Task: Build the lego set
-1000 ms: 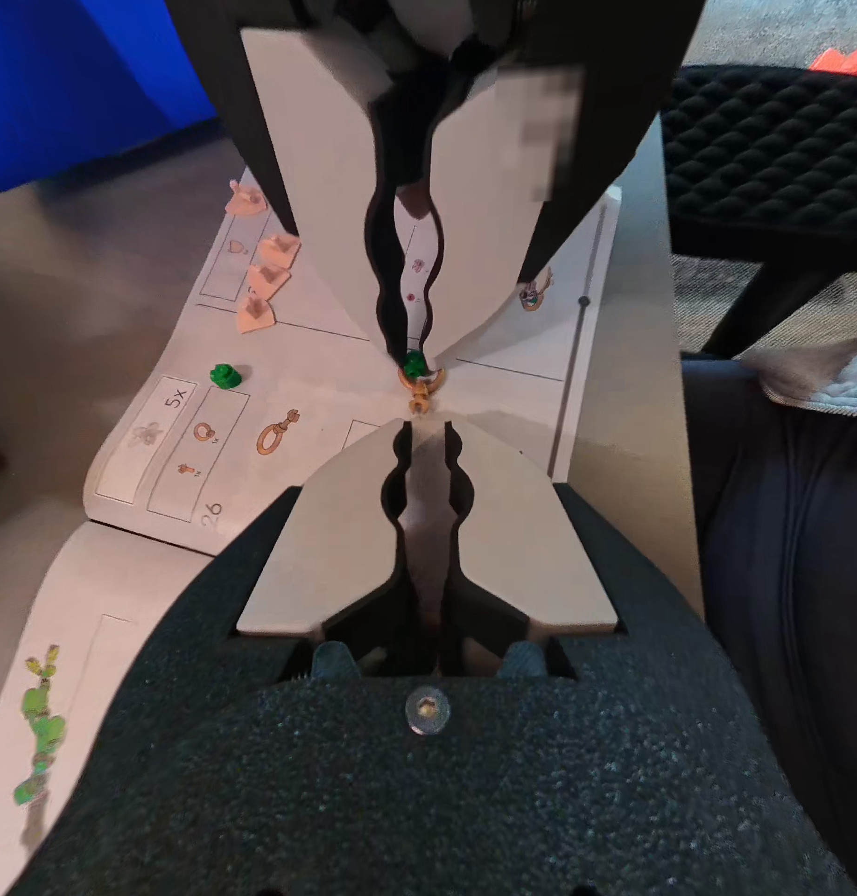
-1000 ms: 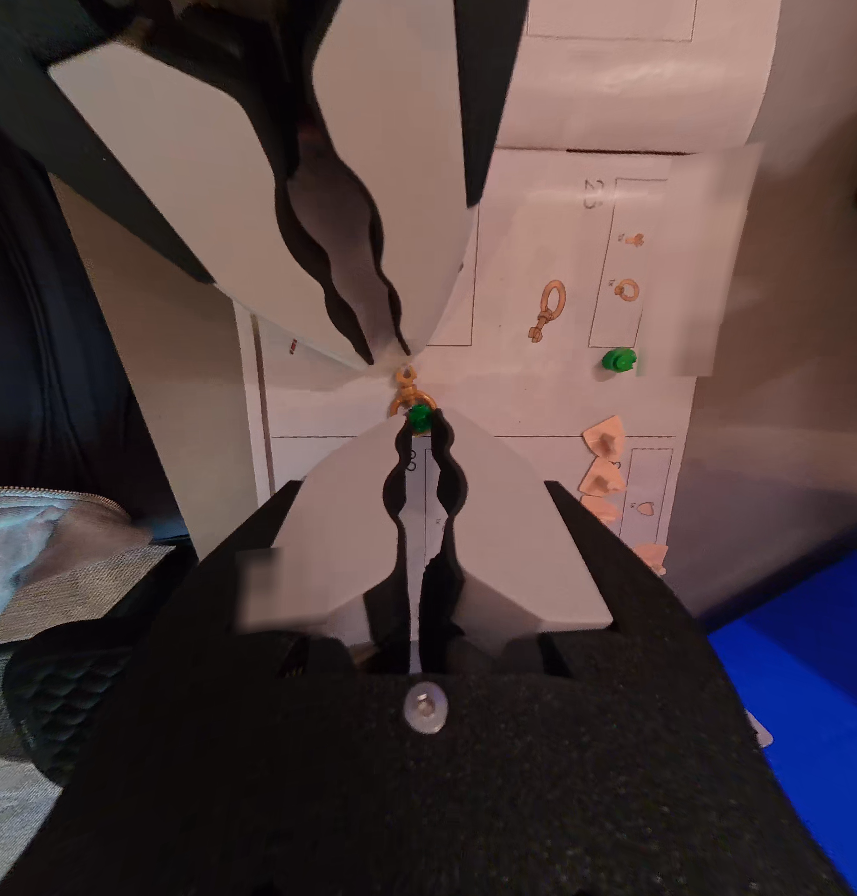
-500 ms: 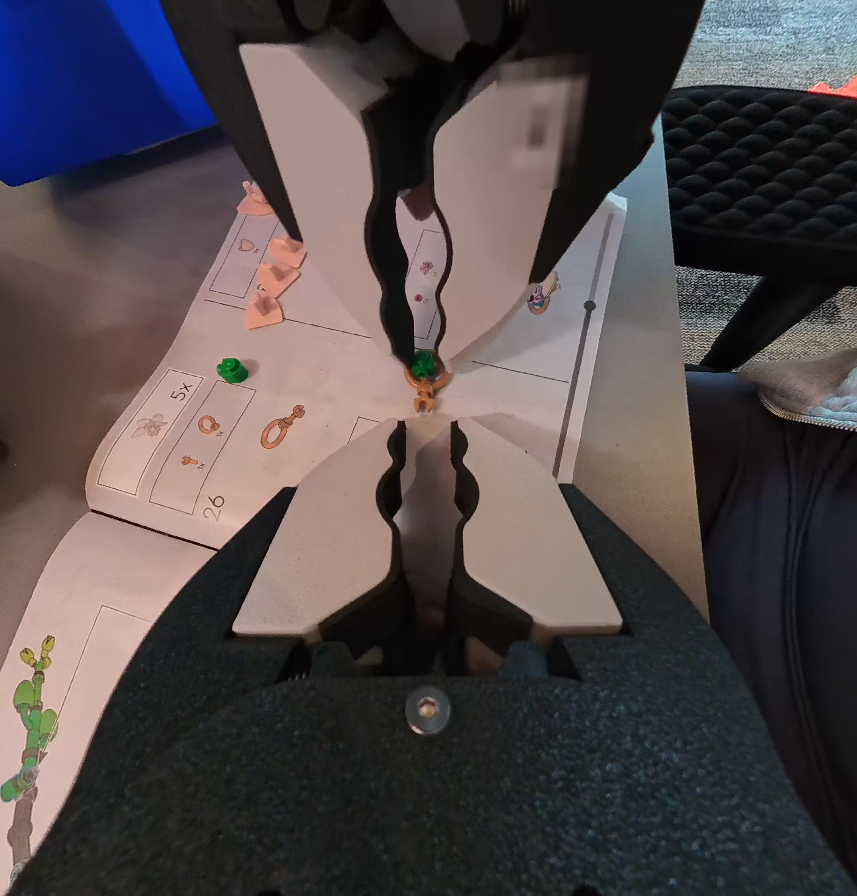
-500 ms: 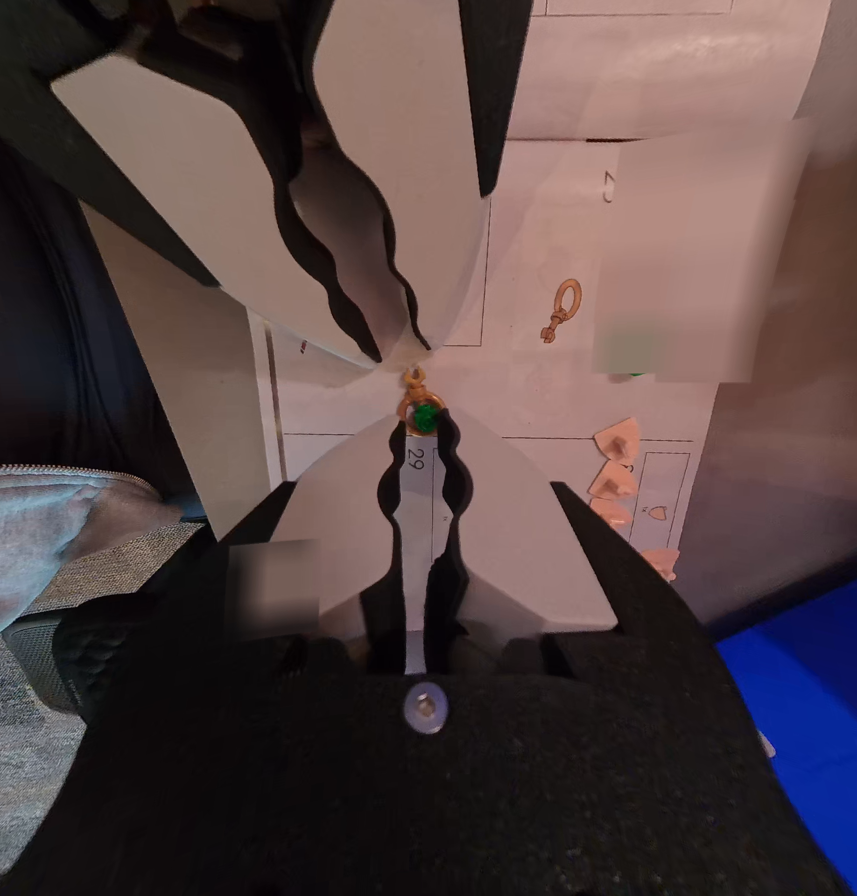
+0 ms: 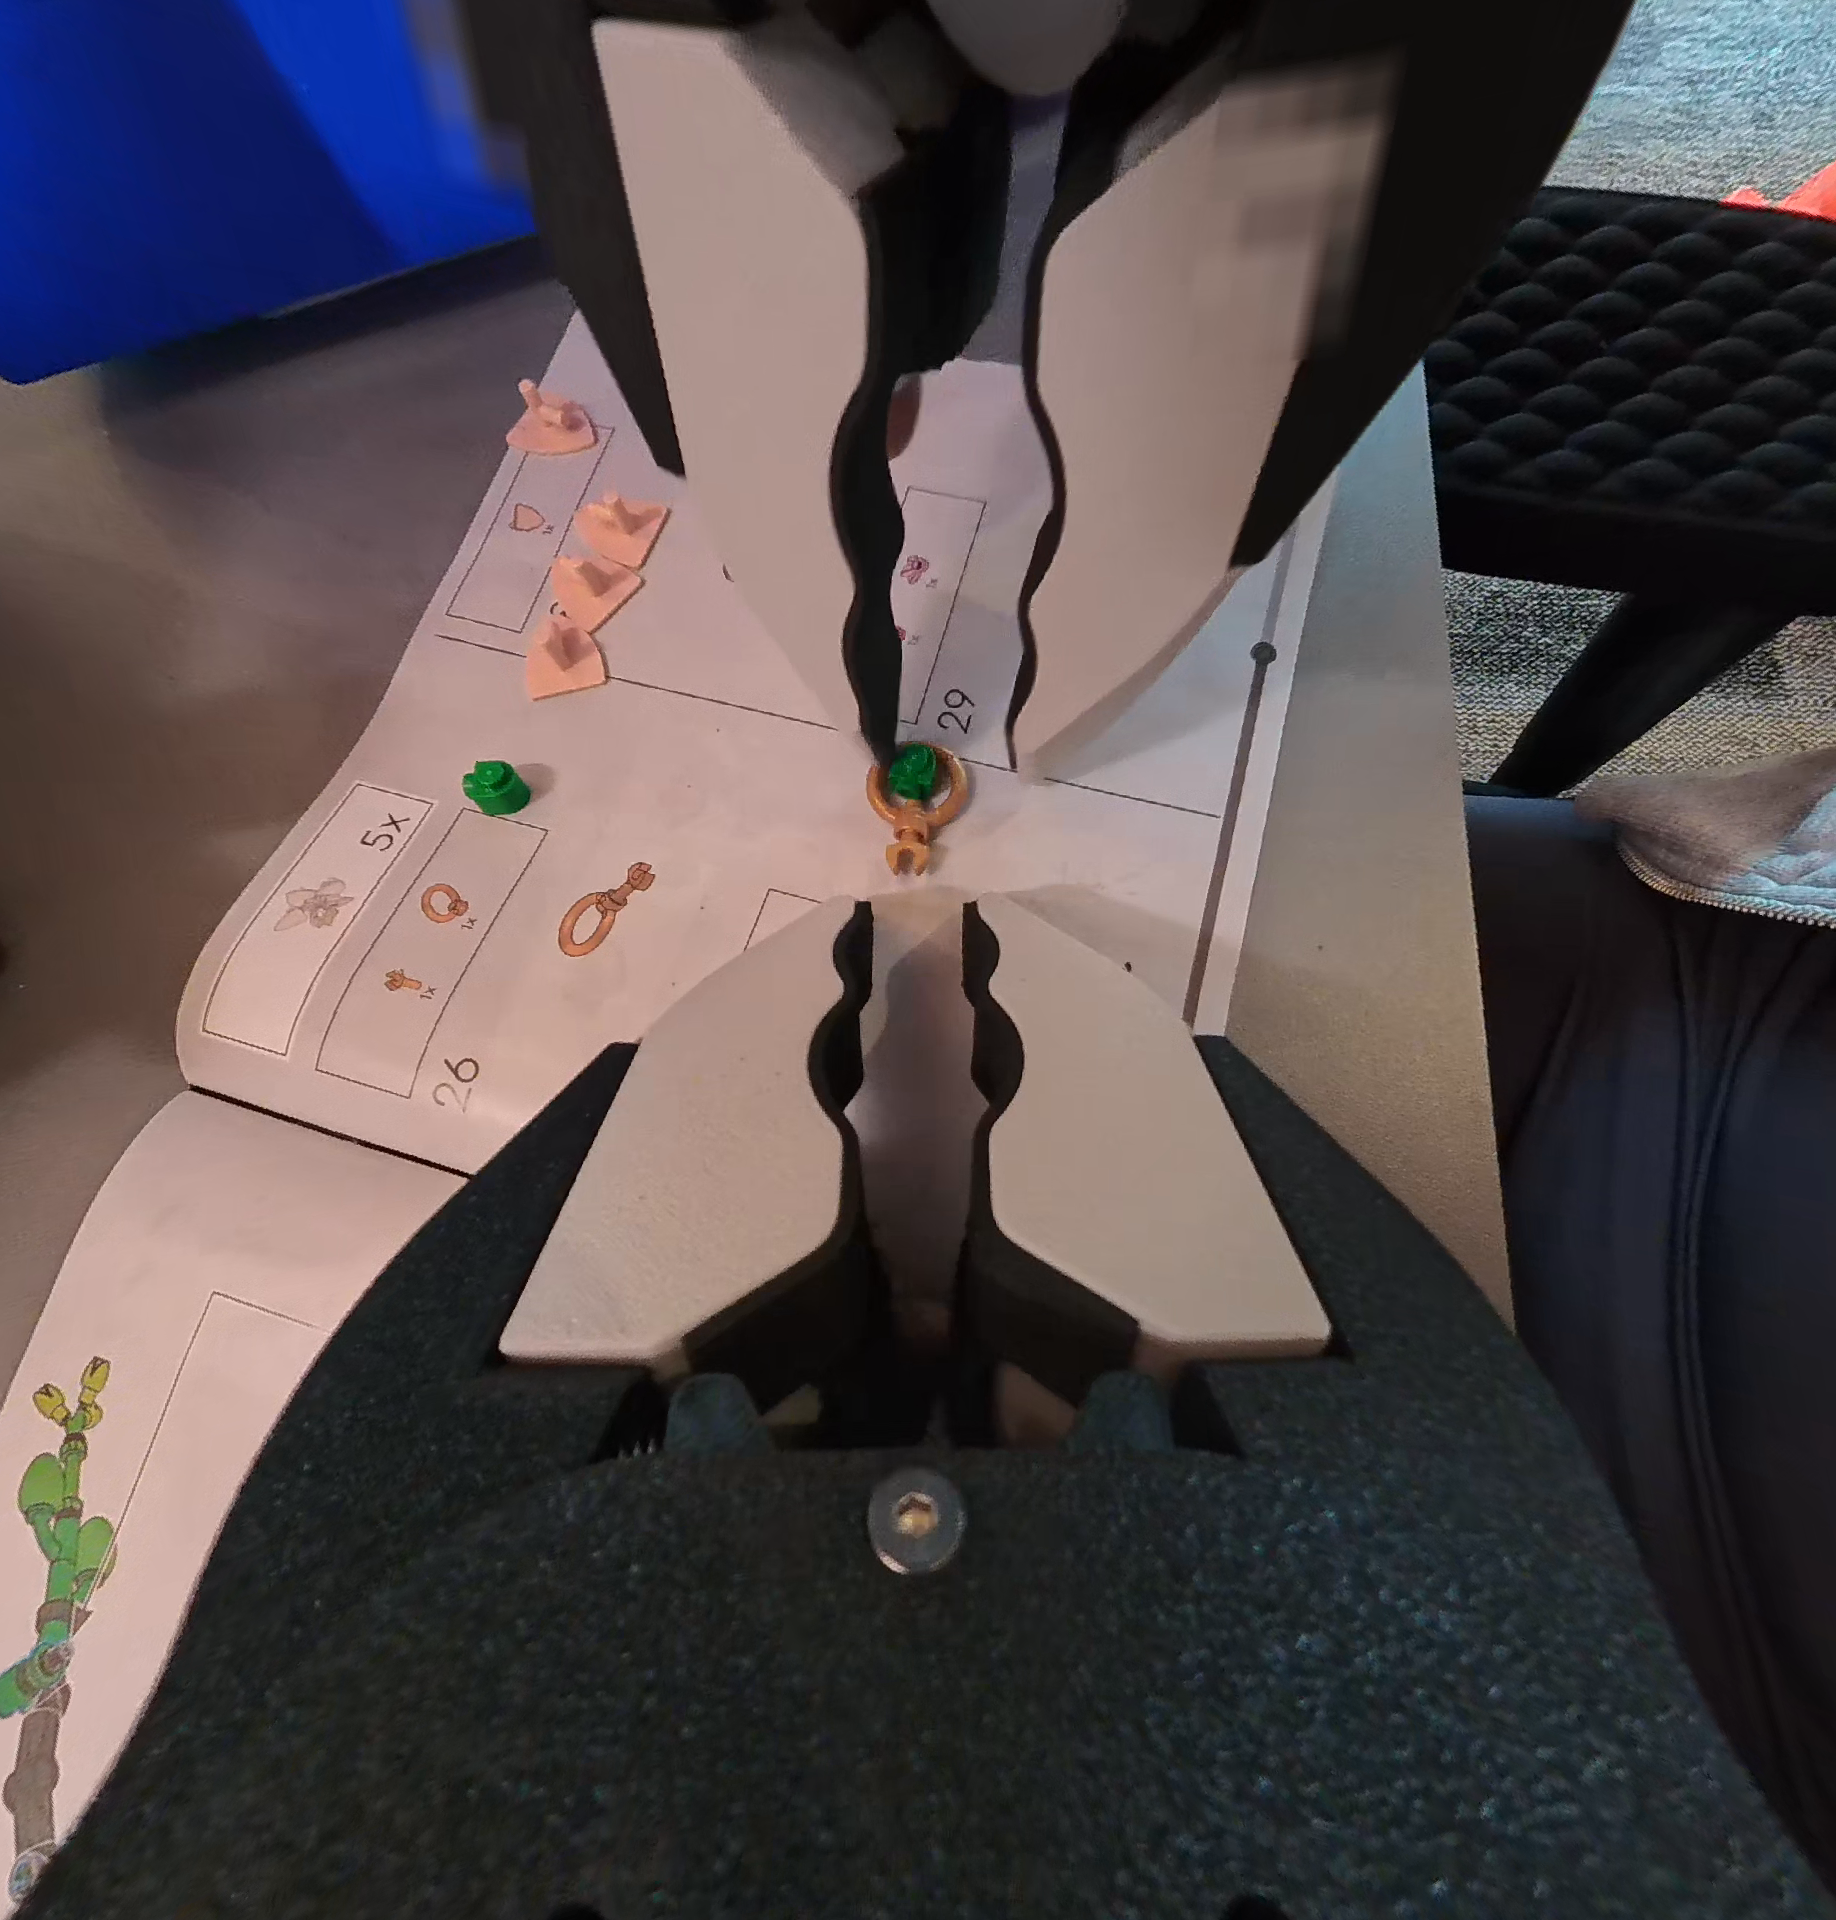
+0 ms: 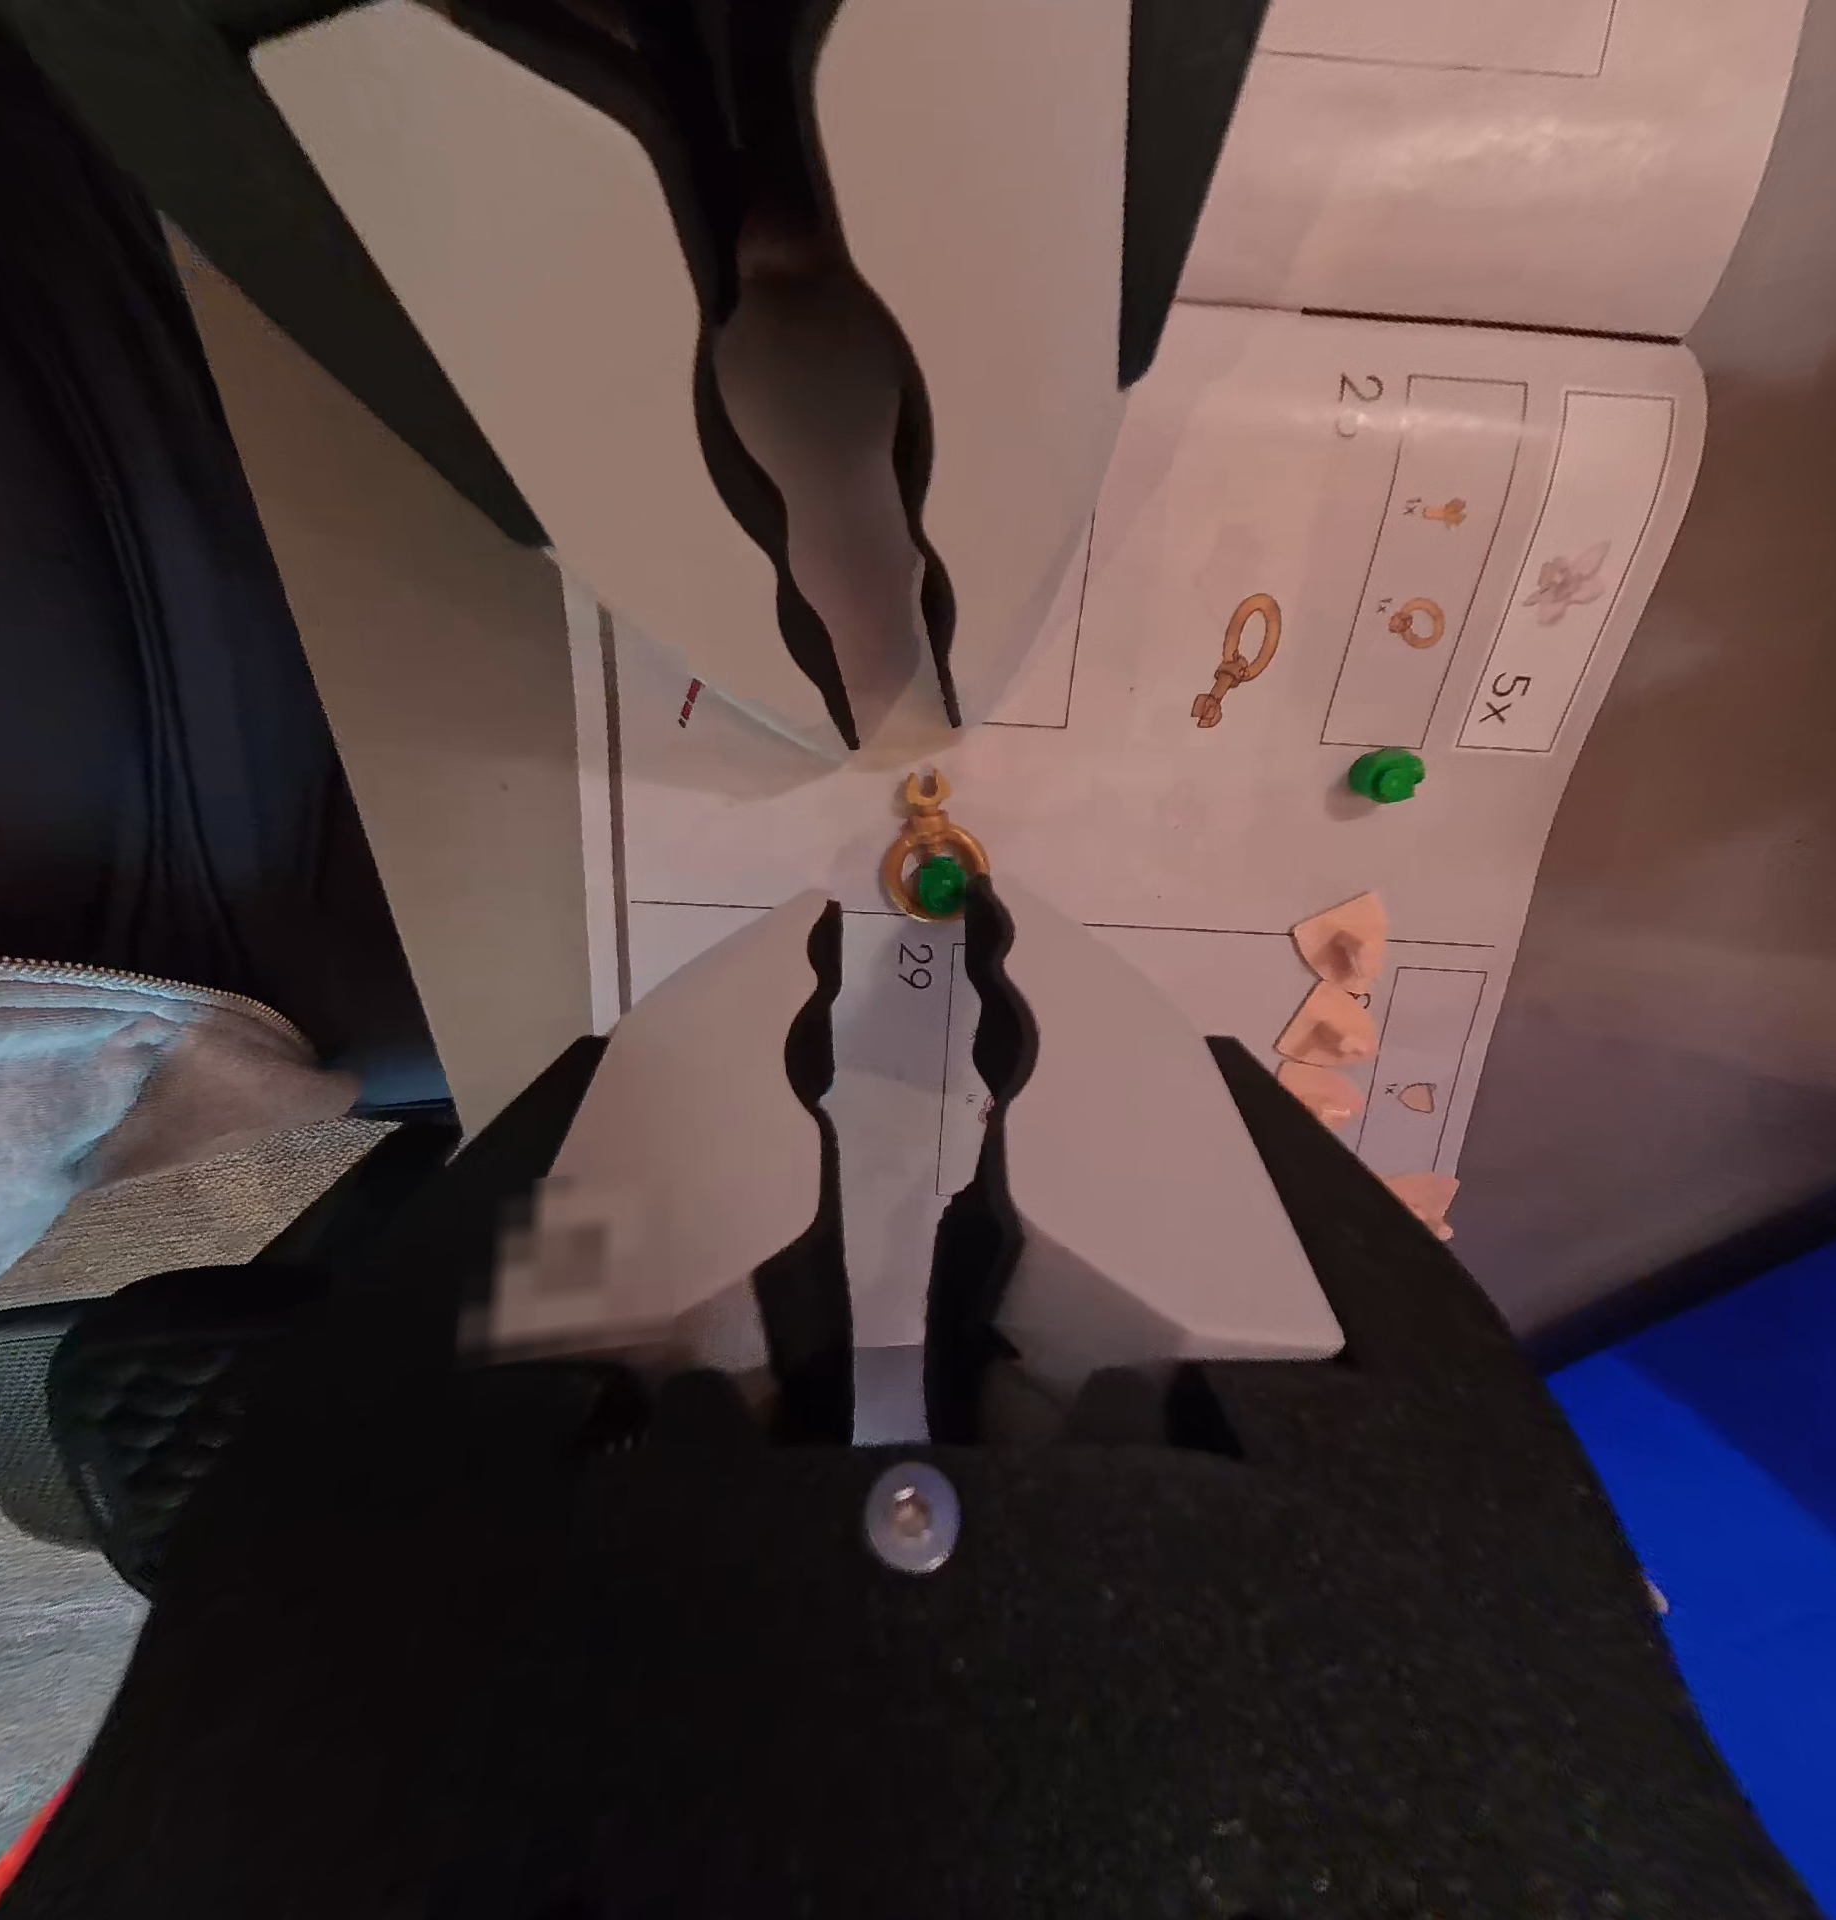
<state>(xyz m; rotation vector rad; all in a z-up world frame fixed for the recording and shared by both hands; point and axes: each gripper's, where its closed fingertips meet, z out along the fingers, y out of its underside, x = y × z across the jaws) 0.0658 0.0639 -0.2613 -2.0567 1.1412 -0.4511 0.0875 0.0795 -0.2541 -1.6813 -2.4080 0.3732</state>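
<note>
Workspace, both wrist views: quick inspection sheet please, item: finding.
Surface: grey table, mostly covered by an open instruction booklet.
Job's things: gold ring piece lying on the booklet with a green stud in its ring; a second green stud loose beside it; four pink petal pieces in a row.
Clutter: nothing seen.
Grippers: left gripper open, tips short of the ring piece; right gripper open, one fingertip against the green stud in the ring.
Cables: nothing seen.
Surroundings: black mesh chair, blue object, a person's dark clothing.
</note>
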